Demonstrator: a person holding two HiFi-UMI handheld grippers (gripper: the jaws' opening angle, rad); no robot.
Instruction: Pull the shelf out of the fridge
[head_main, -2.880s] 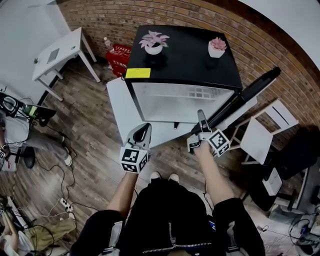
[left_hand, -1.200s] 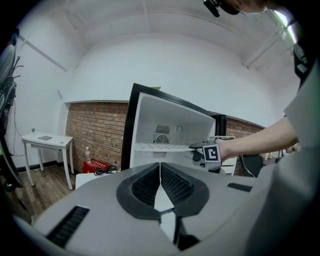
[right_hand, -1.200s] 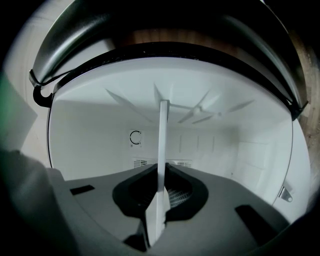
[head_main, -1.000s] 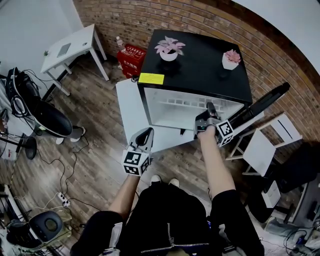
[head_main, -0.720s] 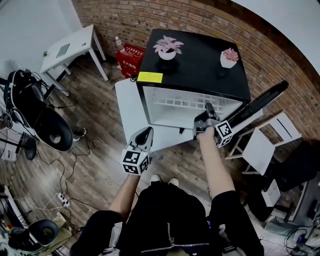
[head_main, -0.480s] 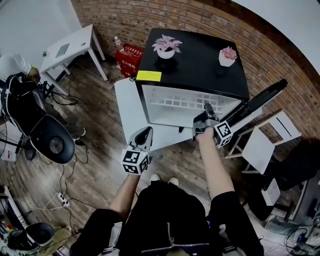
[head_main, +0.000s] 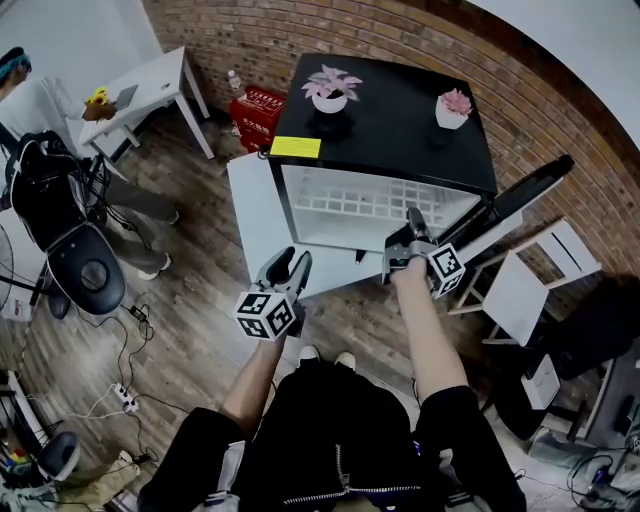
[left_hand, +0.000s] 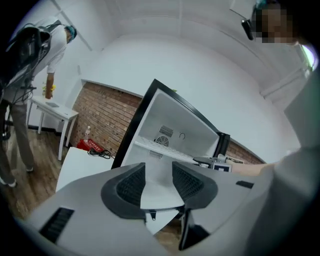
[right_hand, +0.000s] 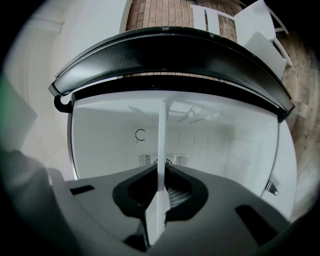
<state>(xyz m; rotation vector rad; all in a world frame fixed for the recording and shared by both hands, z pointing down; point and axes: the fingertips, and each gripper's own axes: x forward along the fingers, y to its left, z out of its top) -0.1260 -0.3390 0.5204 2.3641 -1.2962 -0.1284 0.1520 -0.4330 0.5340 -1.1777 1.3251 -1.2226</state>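
Shows thin white grid shelf (head_main: 375, 205) inside the open fridge (head_main: 400, 120), front edge pinched by the right gripper (head_main: 412, 220), left gripper (head_main: 291, 259) opening empty out front; probably light, stiff and slippery, best pulled level from that front edge.

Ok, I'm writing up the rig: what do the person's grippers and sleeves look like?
The left gripper, jaws opening on nothing, and right gripper are grey, with two curved jaws lined with dark ribbed pads. Each carries a white cube with black square markers. No cables show. The sleeves are black.
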